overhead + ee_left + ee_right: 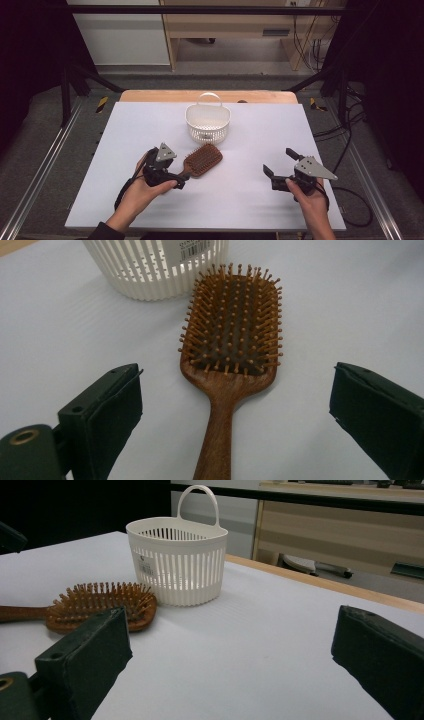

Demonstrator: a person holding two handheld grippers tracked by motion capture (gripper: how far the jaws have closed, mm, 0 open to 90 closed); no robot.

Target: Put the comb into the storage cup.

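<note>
L gripper (235, 405): jaws wide, brush handle (216, 440) centred between fingers; I'd close square.
R gripper (281, 165): wide, idle.

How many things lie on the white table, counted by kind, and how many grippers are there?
Hairbrush: 1
Basket: 1
Grippers: 2, the left gripper and the right gripper
Total: 4
</note>
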